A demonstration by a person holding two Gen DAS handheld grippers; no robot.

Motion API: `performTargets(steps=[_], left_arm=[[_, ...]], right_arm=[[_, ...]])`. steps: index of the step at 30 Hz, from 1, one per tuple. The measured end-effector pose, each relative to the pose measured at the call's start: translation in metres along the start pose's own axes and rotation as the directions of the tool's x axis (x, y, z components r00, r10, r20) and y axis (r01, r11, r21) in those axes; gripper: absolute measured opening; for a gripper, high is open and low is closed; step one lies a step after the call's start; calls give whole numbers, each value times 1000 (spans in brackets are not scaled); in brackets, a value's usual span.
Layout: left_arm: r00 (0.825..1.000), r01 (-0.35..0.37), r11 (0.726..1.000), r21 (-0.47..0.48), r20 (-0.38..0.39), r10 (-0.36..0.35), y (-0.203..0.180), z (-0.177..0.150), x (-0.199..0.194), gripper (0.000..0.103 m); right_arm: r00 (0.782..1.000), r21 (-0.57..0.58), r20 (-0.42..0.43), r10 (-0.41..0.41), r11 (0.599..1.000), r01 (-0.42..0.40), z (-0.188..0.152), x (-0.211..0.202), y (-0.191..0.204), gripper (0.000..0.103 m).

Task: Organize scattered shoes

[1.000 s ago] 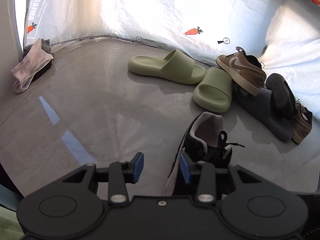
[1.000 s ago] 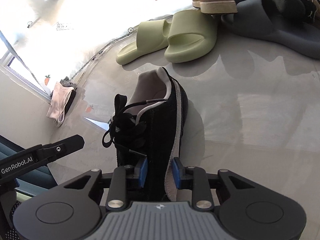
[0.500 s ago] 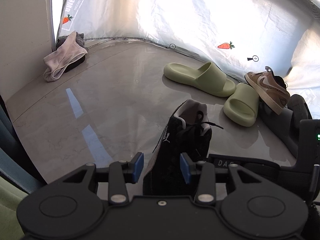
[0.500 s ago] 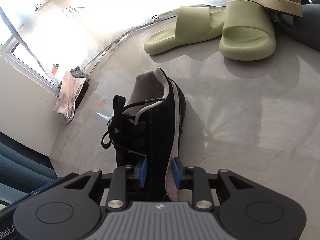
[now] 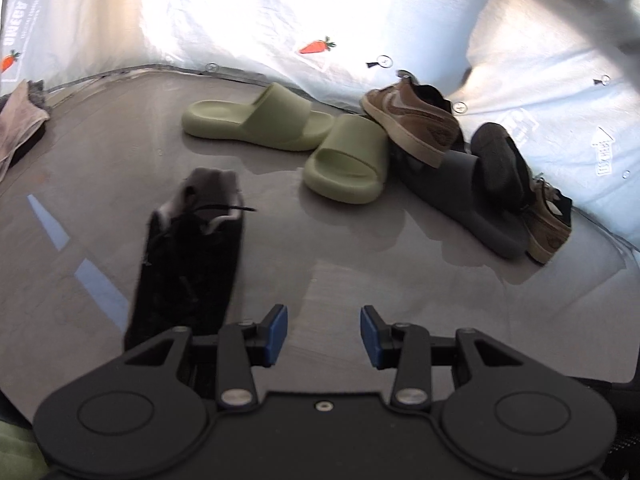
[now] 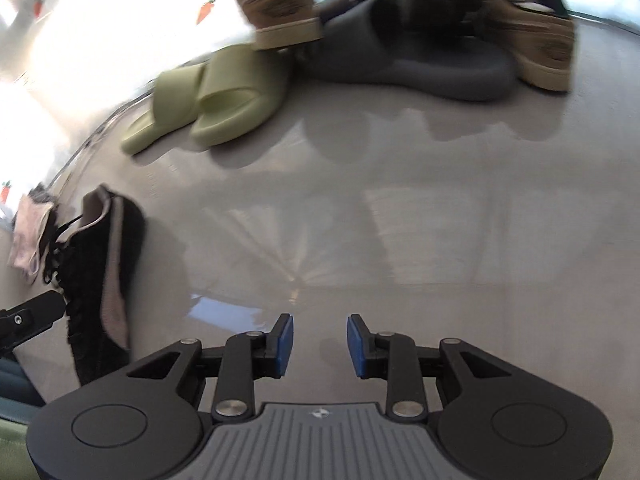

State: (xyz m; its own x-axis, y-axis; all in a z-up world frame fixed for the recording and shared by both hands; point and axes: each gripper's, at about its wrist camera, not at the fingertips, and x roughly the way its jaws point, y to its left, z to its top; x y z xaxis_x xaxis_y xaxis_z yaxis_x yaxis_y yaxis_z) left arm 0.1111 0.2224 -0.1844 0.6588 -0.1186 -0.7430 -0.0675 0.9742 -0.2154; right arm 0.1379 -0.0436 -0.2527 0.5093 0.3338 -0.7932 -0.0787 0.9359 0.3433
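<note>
In the left wrist view, the left gripper [image 5: 323, 334] hangs over the glossy grey floor [image 5: 120, 168] with its blue pads [image 5: 277, 334] spread apart and nothing between them. The black sneaker [image 5: 188, 264] stands on the floor just left of the gripper, heel end away from the camera, its grey lining and a loose lace showing; it is blurred. Farther back lie two green slides [image 5: 260, 120], the nearer one [image 5: 348, 160] touching the toe of the other. To their right a brown sneaker [image 5: 412, 120] rests tilted on a dark grey slide [image 5: 468, 204], with a dark shoe sole-up [image 5: 500, 164] on top of that slide and a second brown sneaker [image 5: 548, 220] at the far right edge of the pile. A crumpled pale cloth [image 5: 18, 124] lies at the left edge, and a white sheet printed with carrots [image 5: 316, 46] forms the backdrop. In the right wrist view, the right gripper [image 6: 320, 344] also has its pads separated and holds nothing, above bare floor [image 6: 400, 220]. The black sneaker [image 6: 100, 280] sits well to its left, lying beside the tip of the other tool. The green slides [image 6: 212, 96], the grey slide [image 6: 420, 68] and both brown sneakers [image 6: 280, 12] are blurred along the top.
</note>
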Motion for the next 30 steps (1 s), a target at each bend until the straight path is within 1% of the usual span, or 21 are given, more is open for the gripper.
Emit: performTargets(steps=[4, 6, 7, 8, 9, 12, 14, 17, 21, 24, 29, 30], left_arm=[[997, 72, 993, 90, -14, -71, -56, 9, 22, 42], [996, 89, 987, 136, -12, -88, -83, 14, 33, 44], [996, 92, 983, 161, -7, -92, -96, 16, 39, 49], [995, 94, 978, 185, -2, -95, -109, 18, 44, 52], [995, 98, 972, 215, 7, -102, -122, 21, 49, 53], [992, 102, 947, 305, 37, -118, -160, 32, 64, 63], [991, 87, 932, 352, 65, -117, -185, 40, 77, 65], [988, 54, 908, 416, 110, -109, -221, 55, 98, 68], [983, -9, 874, 486, 165, -82, -268, 76, 133, 73], [983, -37, 857, 514, 175, -62, -281, 104, 167, 73], [978, -148, 836, 529, 202, 45, -286, 131, 217, 73], [979, -156, 835, 527, 196, 59, -283, 135, 225, 73]], right_arm=[[997, 61, 63, -53, 997, 49, 7, -29, -48, 38], [992, 92, 93, -81, 993, 73, 10, -43, -71, 41], [990, 108, 107, -95, 991, 84, 12, -50, -83, 46], [988, 114, 112, -103, 989, 90, 13, -54, -92, 50], [988, 115, 112, -107, 989, 94, 14, -57, -100, 52], [987, 126, 115, -111, 987, 96, 16, -62, -120, 55], [987, 152, 118, -109, 984, 90, 20, -65, -133, 59], [986, 189, 126, -107, 979, 82, 33, -64, -146, 59], [984, 171, 147, -104, 982, 78, 50, -57, -150, 60], [985, 168, 141, -101, 983, 77, 57, -49, -152, 60], [988, 165, 109, -105, 982, 86, 63, -36, -158, 60], [989, 164, 105, -107, 982, 89, 64, -33, -159, 60]])
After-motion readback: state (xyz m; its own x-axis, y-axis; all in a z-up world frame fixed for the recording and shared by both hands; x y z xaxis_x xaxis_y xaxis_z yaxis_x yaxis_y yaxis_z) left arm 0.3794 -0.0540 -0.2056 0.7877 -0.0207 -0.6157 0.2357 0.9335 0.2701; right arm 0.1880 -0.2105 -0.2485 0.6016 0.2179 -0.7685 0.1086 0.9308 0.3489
